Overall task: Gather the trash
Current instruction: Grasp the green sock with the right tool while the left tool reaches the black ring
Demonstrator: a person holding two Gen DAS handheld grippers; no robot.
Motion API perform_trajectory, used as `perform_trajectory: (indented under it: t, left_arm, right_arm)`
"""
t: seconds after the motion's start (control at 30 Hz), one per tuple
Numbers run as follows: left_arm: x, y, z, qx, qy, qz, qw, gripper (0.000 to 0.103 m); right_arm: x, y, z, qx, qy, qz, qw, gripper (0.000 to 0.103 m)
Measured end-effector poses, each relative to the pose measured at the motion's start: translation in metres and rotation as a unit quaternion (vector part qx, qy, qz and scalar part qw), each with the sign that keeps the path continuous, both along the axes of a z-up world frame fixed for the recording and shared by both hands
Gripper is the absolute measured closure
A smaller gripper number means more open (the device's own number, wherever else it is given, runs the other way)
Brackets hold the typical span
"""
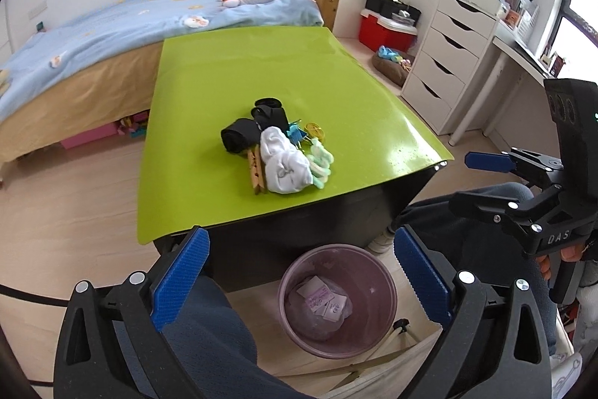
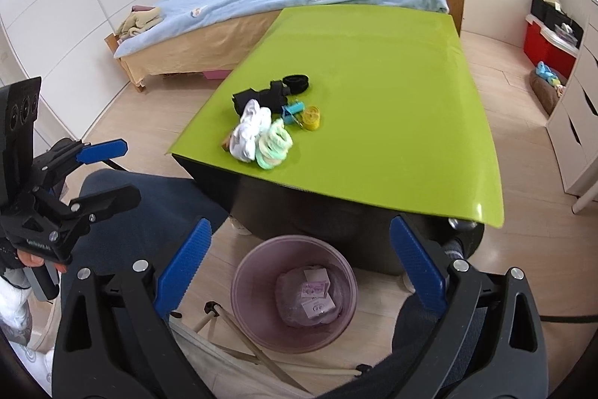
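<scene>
A pink waste bin (image 1: 338,305) stands on the floor under the near edge of the green table (image 1: 261,70); it also shows in the right wrist view (image 2: 293,290). Paper scraps (image 1: 325,300) lie inside it. On the table lies a pile: black socks (image 1: 254,129), white socks (image 1: 284,163), pale green socks (image 1: 321,159), wooden clothespins (image 1: 256,172), a blue clip (image 1: 295,135) and a yellow tape roll (image 1: 314,131). My left gripper (image 1: 301,277) is open and empty above the bin. My right gripper (image 2: 301,266) is open and empty above it too.
A bed (image 1: 93,32) with blue bedding and plush toys lies beyond the table. White drawers (image 1: 444,62), a desk and a red box (image 1: 385,30) stand at the right. My legs in dark trousers (image 2: 149,204) flank the bin. Wooden sticks (image 2: 243,343) lie by it.
</scene>
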State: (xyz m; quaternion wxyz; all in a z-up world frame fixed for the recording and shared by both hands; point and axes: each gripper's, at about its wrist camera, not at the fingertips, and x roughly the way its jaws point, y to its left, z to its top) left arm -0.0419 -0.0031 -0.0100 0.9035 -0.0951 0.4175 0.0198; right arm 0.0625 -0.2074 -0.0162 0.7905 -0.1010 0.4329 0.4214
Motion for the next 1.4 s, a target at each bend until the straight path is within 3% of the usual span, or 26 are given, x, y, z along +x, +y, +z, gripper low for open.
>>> perform_trajectory:
  t: [0.43,0.6,0.77,0.83,0.9,0.93,1.13,1.17,1.4]
  left_arm:
    - [0.002,0.014,0.007,-0.006,-0.010,0.014,0.9998,0.008]
    - [0.000,0.022,0.008,-0.009,-0.013,0.024,0.9996,0.008]
    - [0.000,0.031,0.007,-0.013,-0.011,0.031,0.9994,0.008]
    - [0.000,0.033,0.007,-0.015,-0.011,0.033,0.9993,0.008]
    - [0.001,0.035,0.007,-0.016,-0.010,0.036,0.9992,0.008]
    - [0.001,0.036,0.006,-0.016,-0.010,0.037,0.9992,0.008]
    - [0.005,0.040,0.004,-0.015,-0.008,0.036,0.9992,0.008]
    - [0.007,0.040,0.005,-0.015,-0.008,0.035,0.9992,0.008]
    - [0.031,0.044,0.010,-0.014,-0.010,0.028,0.9995,0.008]
  right_arm:
    - [0.044,0.082,-0.017,-0.052,-0.025,0.069,0.996,0.010]
    - [0.057,0.105,-0.035,-0.074,-0.015,0.090,0.993,0.031]
    - [0.062,0.119,-0.050,-0.081,0.001,0.113,0.990,0.041]
    - [0.064,0.123,-0.053,-0.082,0.006,0.117,0.990,0.051]
    - [0.065,0.124,-0.056,-0.081,0.011,0.122,0.989,0.070]
    - [0.065,0.124,-0.056,-0.079,0.013,0.124,0.989,0.074]
    - [0.063,0.116,-0.049,-0.067,0.011,0.113,0.991,0.083]
    - [0.063,0.113,-0.047,-0.064,0.011,0.109,0.992,0.092]
    - [0.067,0.089,-0.029,-0.038,0.011,0.065,0.997,0.092]
